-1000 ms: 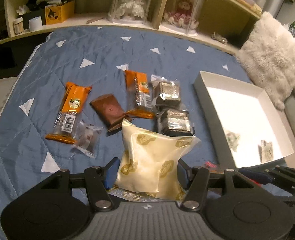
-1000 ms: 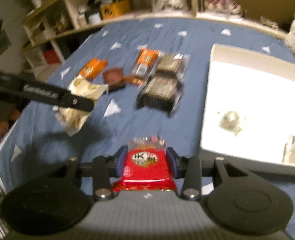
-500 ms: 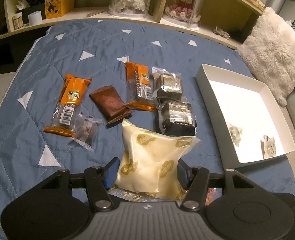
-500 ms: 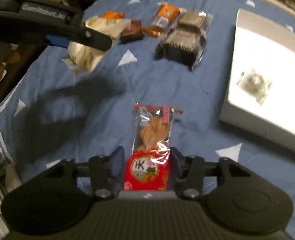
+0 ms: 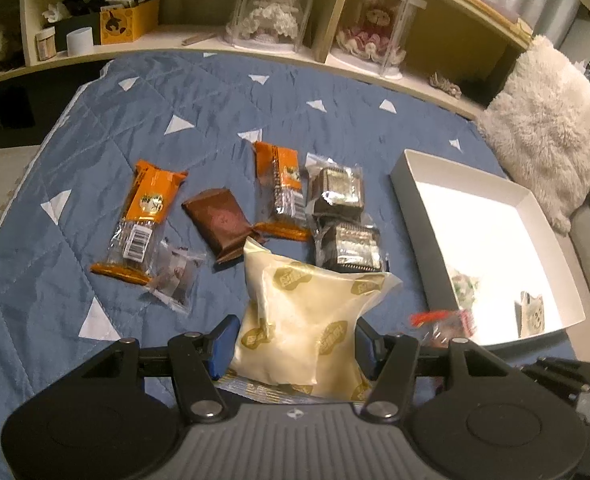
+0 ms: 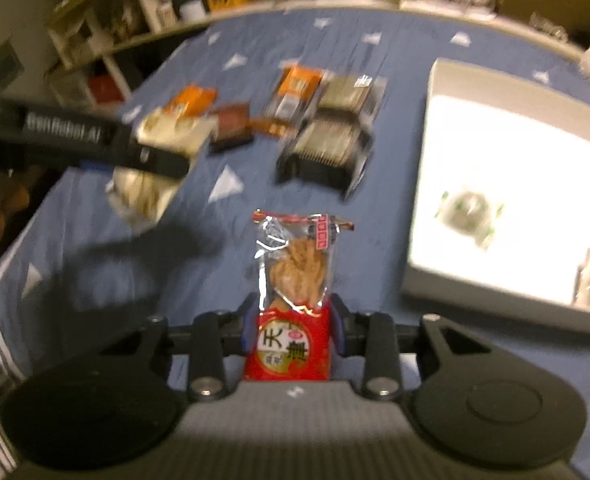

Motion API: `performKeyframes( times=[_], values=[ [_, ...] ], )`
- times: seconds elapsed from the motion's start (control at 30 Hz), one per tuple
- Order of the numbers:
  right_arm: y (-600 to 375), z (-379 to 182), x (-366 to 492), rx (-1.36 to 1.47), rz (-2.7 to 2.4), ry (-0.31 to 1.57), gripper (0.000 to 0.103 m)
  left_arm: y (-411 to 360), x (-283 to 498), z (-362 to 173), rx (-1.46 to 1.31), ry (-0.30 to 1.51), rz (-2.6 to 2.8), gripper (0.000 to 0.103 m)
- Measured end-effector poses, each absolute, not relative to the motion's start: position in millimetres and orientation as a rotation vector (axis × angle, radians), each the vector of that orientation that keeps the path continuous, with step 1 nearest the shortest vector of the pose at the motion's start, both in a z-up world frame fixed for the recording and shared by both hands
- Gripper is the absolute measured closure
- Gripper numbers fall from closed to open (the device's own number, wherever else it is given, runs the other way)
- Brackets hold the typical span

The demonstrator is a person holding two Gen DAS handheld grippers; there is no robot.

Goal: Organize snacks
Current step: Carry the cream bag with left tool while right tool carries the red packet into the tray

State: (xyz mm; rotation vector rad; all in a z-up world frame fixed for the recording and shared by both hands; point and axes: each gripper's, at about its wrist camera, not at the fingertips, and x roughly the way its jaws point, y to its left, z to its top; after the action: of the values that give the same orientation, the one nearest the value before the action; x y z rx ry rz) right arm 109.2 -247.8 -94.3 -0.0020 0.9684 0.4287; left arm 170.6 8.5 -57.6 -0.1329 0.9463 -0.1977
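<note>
Blue quilted bed (image 5: 199,92) with white triangles is what carries everything, shelves curving around its far edge and a white box (image 5: 409,184) sitting toward the right edge. Loose snacks lie mid-bed: two orange bars (image 5: 145,220), a brown pack (image 5: 219,222) and two dark cakes in clear wrap (image 5: 347,220).

Left hand-held gripper (image 5: 295,342) is clamped on the cream bread bag (image 5: 307,320), which sticks straight out ahead of it, lifted off the quilt.

Right hand-held gripper (image 6: 293,326) has its jaws closing on the red cracker packet (image 6: 293,292), pads already squeezing the red end. The packet's long axis runs straight out along the fingers, clear end pointing toward the far edge.

What matters next, I reckon: the box lies off to the right of both packets, and the right hand is clearly the nearer one, its packet just beside the box's left wall (image 6: 421,184). So that one probably goes in first, with a short swing right. Two small items already sit in the box's near end.
</note>
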Motion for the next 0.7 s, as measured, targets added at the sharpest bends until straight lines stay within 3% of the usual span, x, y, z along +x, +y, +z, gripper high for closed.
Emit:
performKeyframes(
  times=[0.7],
  values=[
    [-335,-65,137,0.026,0.207,0.796,0.062,-68,187,-45,-0.157,0.911,-0.274,0.043]
  ],
)
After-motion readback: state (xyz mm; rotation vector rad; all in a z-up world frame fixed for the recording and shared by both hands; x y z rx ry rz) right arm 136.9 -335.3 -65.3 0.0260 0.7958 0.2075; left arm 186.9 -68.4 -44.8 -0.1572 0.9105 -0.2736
